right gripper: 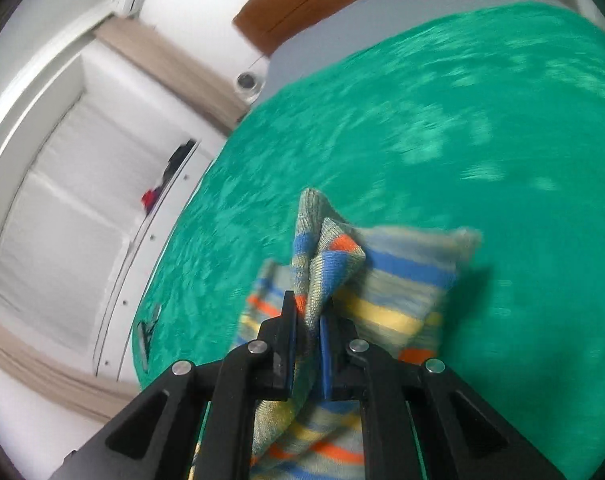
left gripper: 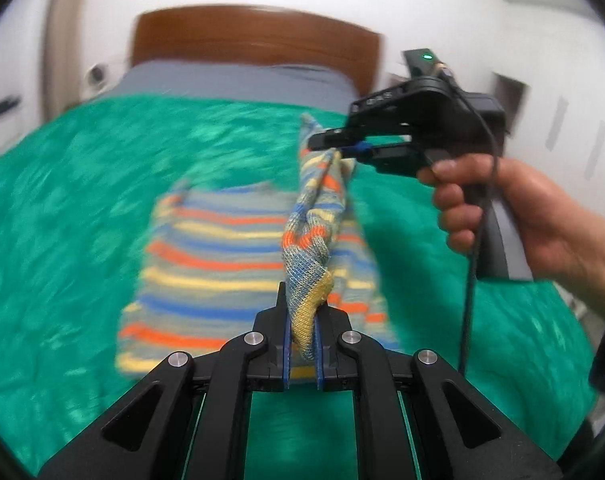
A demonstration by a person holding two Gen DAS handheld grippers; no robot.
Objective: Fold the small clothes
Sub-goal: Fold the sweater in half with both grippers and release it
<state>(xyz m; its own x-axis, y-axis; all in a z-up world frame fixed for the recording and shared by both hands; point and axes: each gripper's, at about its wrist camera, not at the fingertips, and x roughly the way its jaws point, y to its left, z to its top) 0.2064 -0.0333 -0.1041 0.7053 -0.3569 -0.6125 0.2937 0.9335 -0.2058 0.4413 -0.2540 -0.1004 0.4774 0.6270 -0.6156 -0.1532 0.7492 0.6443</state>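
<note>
- Striped knit (left gripper: 222,264) lies on green blanket (left gripper: 62,220), its right edge lifted and stretched between both grippers.
- Left gripper (left gripper: 302,344): jaws clamped on the near, yellow end of the lifted edge.
- Right gripper (left gripper: 342,148): held in a hand (left gripper: 514,216) at far right, jaws pinched on the far end of that edge.
- Right wrist view: right gripper (right gripper: 308,344) closed on a bunched fold of the knit (right gripper: 390,280), blanket (right gripper: 422,120) below.
- Headboard (left gripper: 254,36) at the far end of the bed.
</note>
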